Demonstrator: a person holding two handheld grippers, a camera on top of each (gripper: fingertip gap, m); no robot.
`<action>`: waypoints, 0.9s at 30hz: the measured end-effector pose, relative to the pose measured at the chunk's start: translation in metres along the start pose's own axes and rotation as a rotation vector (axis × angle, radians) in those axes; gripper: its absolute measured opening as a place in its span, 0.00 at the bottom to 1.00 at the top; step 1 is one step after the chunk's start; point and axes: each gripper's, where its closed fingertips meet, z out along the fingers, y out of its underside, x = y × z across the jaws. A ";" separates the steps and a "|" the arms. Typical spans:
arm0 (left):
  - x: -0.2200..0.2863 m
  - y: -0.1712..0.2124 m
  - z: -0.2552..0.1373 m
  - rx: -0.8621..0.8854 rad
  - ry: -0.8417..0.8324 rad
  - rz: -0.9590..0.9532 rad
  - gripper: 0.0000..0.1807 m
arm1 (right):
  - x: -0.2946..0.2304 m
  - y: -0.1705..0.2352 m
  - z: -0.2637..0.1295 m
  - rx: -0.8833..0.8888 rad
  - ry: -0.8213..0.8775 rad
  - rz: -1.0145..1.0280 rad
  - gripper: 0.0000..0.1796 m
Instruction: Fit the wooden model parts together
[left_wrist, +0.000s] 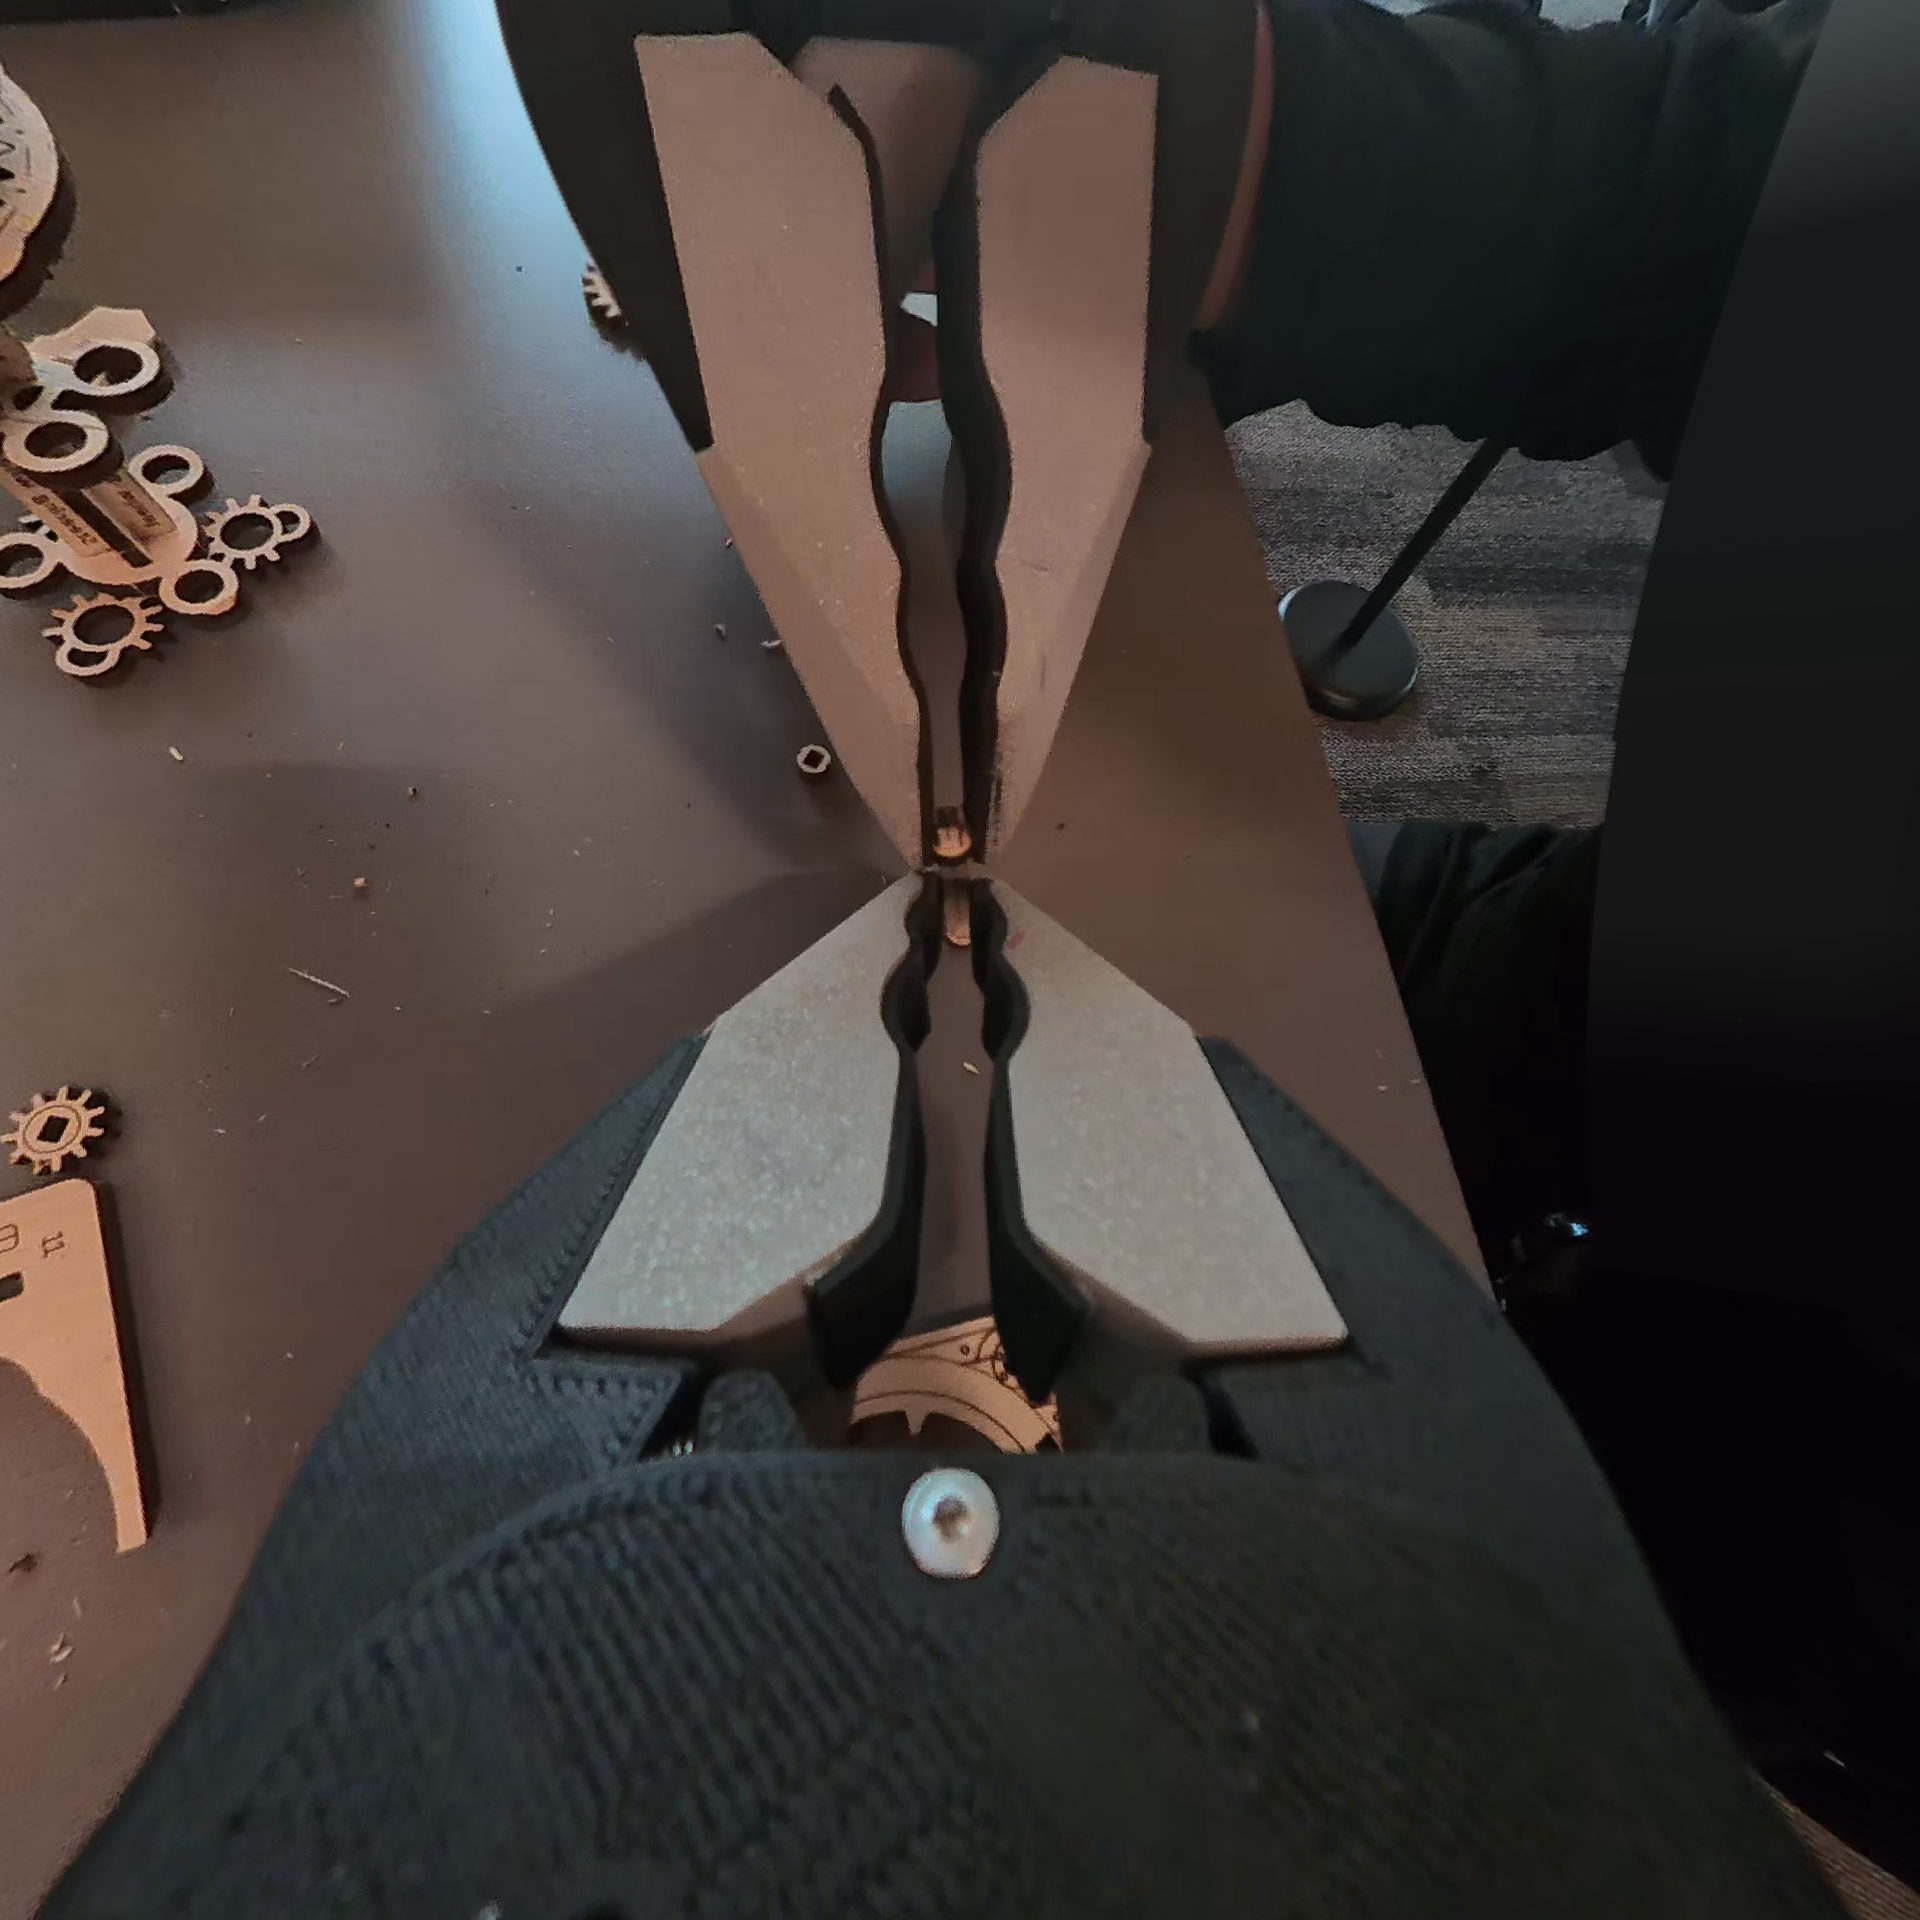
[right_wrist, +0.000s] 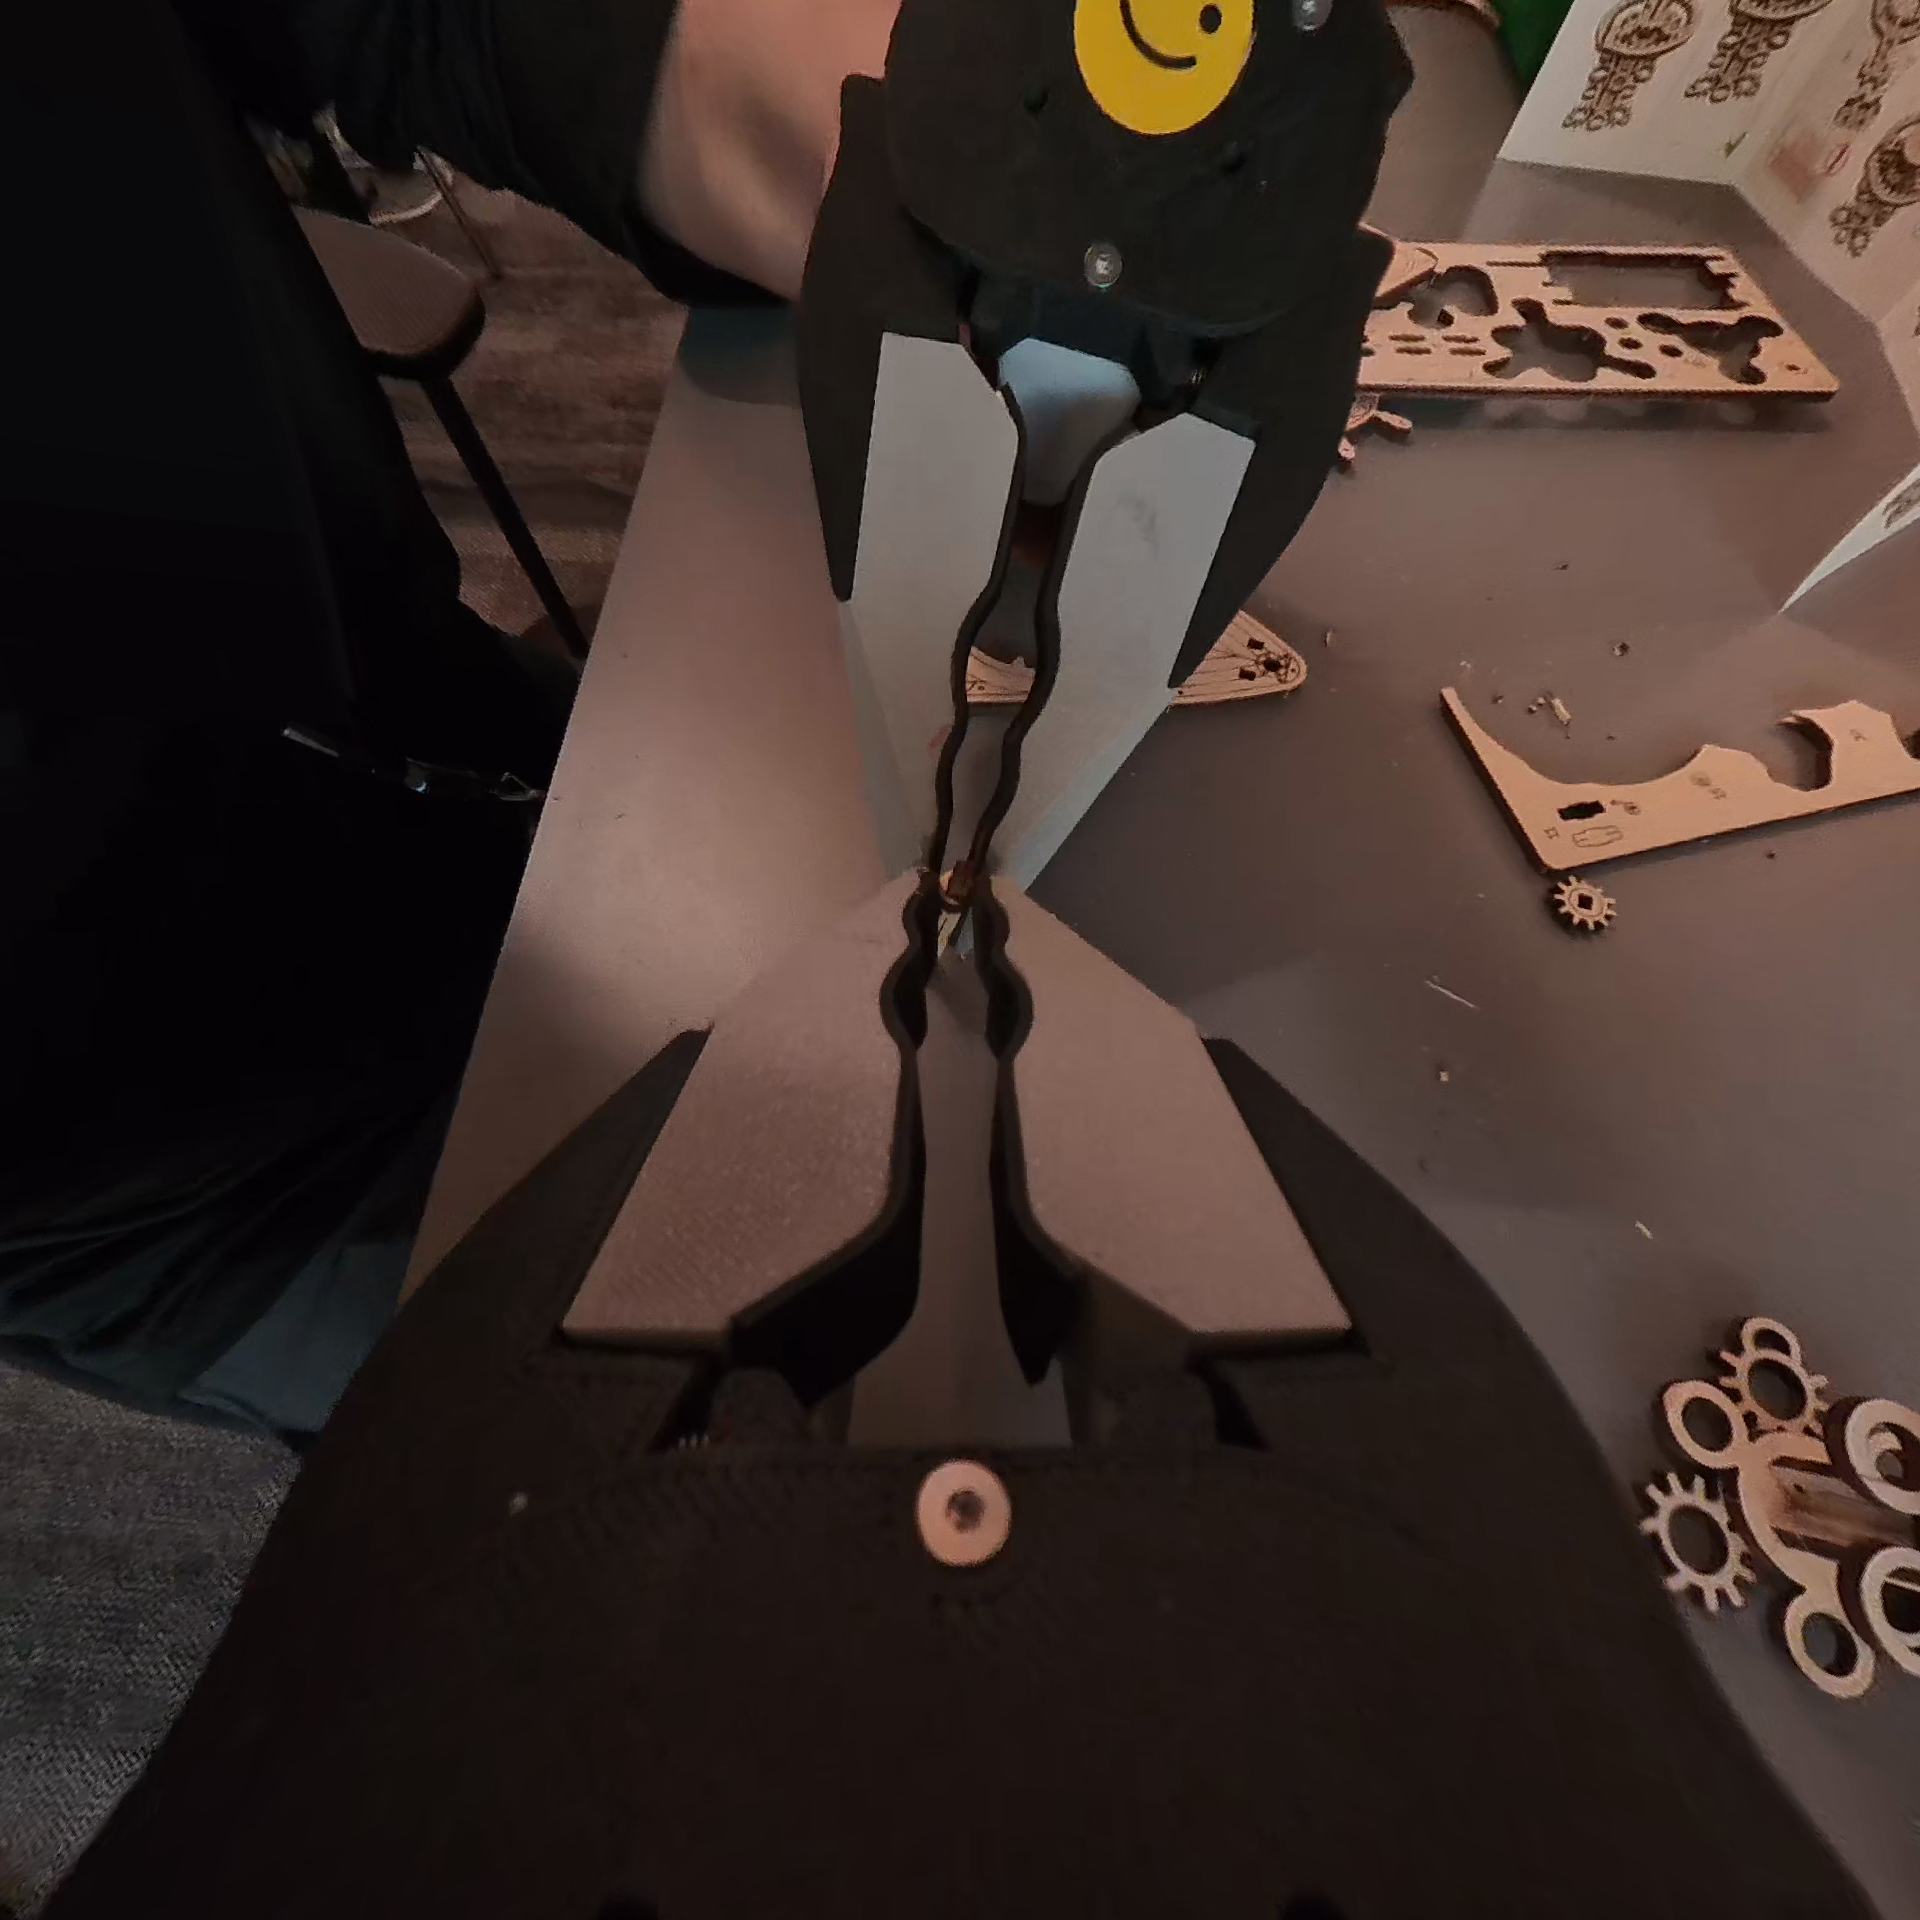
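My two grippers meet tip to tip just above the dark table (left_wrist: 416, 831). In the left wrist view my left gripper (left_wrist: 953, 902) comes up from below, shut on a small wooden peg (left_wrist: 956, 923). My right gripper (left_wrist: 948, 844) comes from above, shut on a small wooden part (left_wrist: 947, 834). The two parts touch end to end. In the right wrist view my right gripper (right_wrist: 951, 920) is at the bottom, pinching a pale sliver (right_wrist: 950, 937). The left gripper (right_wrist: 952, 875) opposite holds a small ring-like piece (right_wrist: 957, 885). How the parts fit is too small to tell.
A cluster of wooden gears (left_wrist: 135, 499) (right_wrist: 1797, 1507), a loose small gear (left_wrist: 57, 1127) (right_wrist: 1581, 902) and cut-out wooden sheets (right_wrist: 1683, 779) (right_wrist: 1590, 322) lie on the table. A folded paper sheet (right_wrist: 1714, 94) stands at the back. The table edge (left_wrist: 1351, 831) is close, with carpet and a chair base (left_wrist: 1351, 649) beyond. Only a small space, under 4 cm, lies between the two pairs of fingers. Left tips and right tips are each some 15 cm from the loose small gear (left_wrist: 57, 1127). My right wrist view (right_wrist: 1588, 900) looks at it from another angle.
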 end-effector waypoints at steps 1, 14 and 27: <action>0.000 0.000 0.000 -0.001 0.002 -0.001 0.02 | 0.000 0.001 0.000 -0.007 0.005 -0.006 0.02; 0.001 -0.001 0.002 -0.003 -0.002 0.008 0.02 | 0.003 -0.012 -0.022 0.154 0.012 0.107 0.03; 0.001 -0.001 0.002 -0.002 -0.026 0.034 0.02 | -0.003 -0.008 -0.011 -0.075 0.061 0.122 0.00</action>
